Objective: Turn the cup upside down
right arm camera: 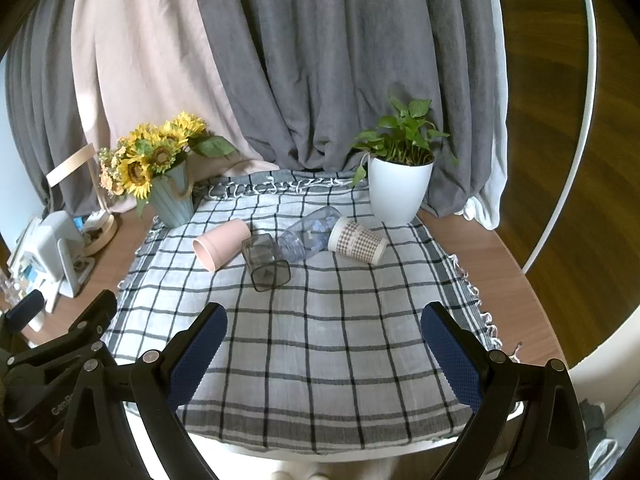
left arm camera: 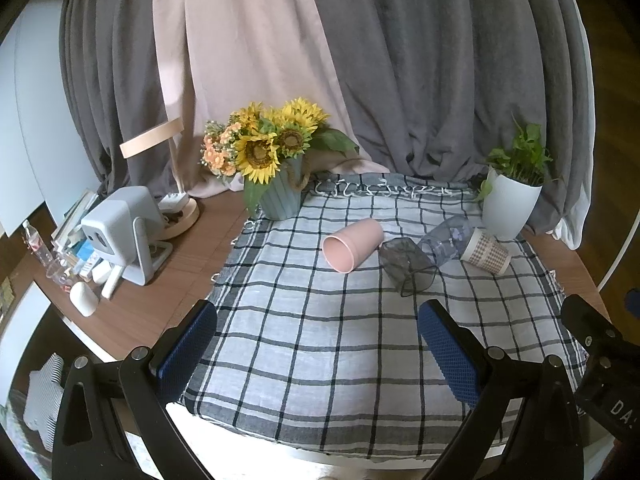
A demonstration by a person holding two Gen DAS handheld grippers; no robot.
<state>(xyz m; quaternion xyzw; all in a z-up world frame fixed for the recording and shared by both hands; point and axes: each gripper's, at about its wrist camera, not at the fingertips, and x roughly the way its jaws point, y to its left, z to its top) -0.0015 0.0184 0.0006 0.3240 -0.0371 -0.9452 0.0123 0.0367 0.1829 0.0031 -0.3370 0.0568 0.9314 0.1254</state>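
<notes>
Several cups lie on their sides in a row on the checked cloth (left arm camera: 320, 340). A pink cup (left arm camera: 352, 244) (right arm camera: 221, 243) lies at the left, mouth toward me. A dark clear square cup (left arm camera: 407, 266) (right arm camera: 265, 262) lies beside it. A clear bluish cup (left arm camera: 450, 240) (right arm camera: 310, 233) and a checked paper cup (left arm camera: 486, 255) (right arm camera: 357, 239) lie to the right, touching. My left gripper (left arm camera: 318, 322) is open and empty, well short of the cups. My right gripper (right arm camera: 324, 326) is open and empty, also short of them.
A sunflower vase (left arm camera: 280, 196) (right arm camera: 174, 196) stands at the cloth's back left. A white plant pot (left arm camera: 508, 208) (right arm camera: 400, 188) stands at the back right. A white device, a lamp base and small items (left arm camera: 120, 236) crowd the table's left side. Curtains hang behind.
</notes>
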